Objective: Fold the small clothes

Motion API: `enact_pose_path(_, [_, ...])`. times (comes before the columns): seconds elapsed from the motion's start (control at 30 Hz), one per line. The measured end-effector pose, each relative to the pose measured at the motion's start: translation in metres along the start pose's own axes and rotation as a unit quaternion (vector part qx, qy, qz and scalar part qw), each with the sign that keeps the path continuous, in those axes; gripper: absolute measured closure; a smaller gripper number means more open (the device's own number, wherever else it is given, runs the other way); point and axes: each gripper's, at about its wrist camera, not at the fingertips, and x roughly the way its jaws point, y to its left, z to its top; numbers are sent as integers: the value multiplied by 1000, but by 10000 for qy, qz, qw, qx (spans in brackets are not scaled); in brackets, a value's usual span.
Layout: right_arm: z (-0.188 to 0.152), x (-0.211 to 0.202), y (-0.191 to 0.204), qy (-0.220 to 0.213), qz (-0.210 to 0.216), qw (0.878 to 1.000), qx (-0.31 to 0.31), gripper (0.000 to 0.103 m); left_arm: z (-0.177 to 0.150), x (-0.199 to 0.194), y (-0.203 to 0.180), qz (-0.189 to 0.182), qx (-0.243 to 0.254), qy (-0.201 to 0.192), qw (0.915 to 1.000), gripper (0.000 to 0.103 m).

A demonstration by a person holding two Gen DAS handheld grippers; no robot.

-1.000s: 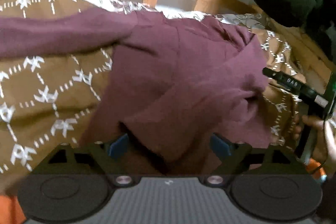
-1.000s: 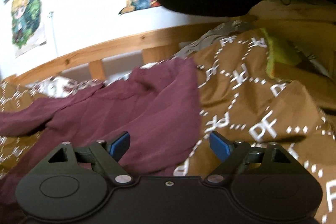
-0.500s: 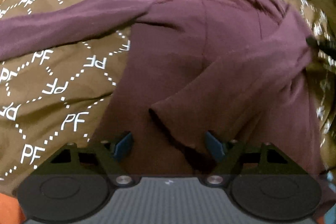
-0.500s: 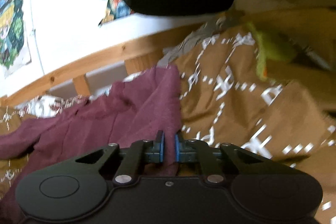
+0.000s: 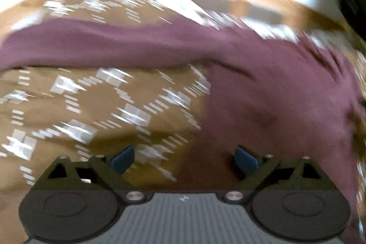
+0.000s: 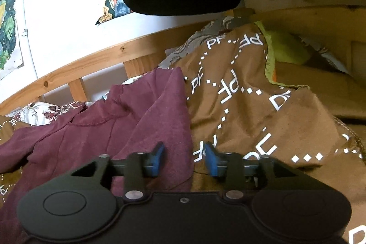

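Garment: maroon long-sleeved top (image 6: 96, 129), unfolded and creased
Pose: body spread flat, one sleeve (image 5: 96, 47) stretched out sideways
Place: lying on the brown patterned blanket (image 6: 251, 111), collar end toward the wooden bed rail (image 6: 96, 61)

The left gripper (image 5: 184, 158) tilts downward, fingers (image 5: 121, 158) spread wide, having just opened further, gripping nothing. The right gripper (image 6: 184, 158) stands half open, fingers (image 6: 211, 161) just parted, pressing nothing.

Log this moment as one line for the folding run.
step: folding maroon shirt on brown blanket | left gripper: open, just widened, empty | right gripper: just reopened over shirt edge
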Motion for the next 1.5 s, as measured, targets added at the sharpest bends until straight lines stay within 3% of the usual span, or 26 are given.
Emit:
enact_pose_path(0.13, [0,-12,10,-179,112,9997,-100,18,28,-6,56,582,-874,-562,9929,1])
enact_pose_path(0.2, [-3,-19,16,-241,178,9995,-140,13,41,-6,86,759,-1338,-797,9849,1])
enact_pose_path(0.37, [-10,-32,30,-225,329,9990,-196,5,68,2,150,798,-2590,-1098,9563,1])
enact_pose_path(0.47, [-15,-35,38,-134,416,9988,-203,4,74,6,176,763,-3380,-1302,9290,5])
enact_pose_path(0.57, [-19,-36,44,-39,493,9986,-204,4,79,6,185,1197,-3753,-1506,9067,34])
enact_pose_path(0.67, [-23,-37,49,21,572,9981,-211,4,79,4,190,1362,-3957,-1623,8936,93])
enact_pose_path(0.7, [-23,-38,50,33,593,9980,-217,4,79,2,190,1300,-3974,-1745,8914,98])
enact_pose_path(0.77, [-24,-38,51,51,633,9978,-202,4,80,-6,184,1294,-3816,-1983,8935,101])
enact_pose_path(0.9, [-24,-37,50,74,689,9975,-131,4,99,-24,153,1034,-3024,-2510,9137,102])
enact_pose_path(1.0, [-23,-36,48,88,728,9973,-52,4,118,-41,120,585,-2286,-2934,9264,102])
enact_pose_path(1.13, [-21,-37,45,57,743,9972,26,4,138,-63,66,-299,-1384,-3302,9332,102])
enact_pose_path(1.3, [-18,-39,41,-29,734,9973,92,4,151,-65,-4,-1703,-354,-2963,9391,102])
enact_pose_path(1.5, [-14,-42,33,-144,700,9973,138,4,132,-46,-79,-2928,407,-2270,9280,102])
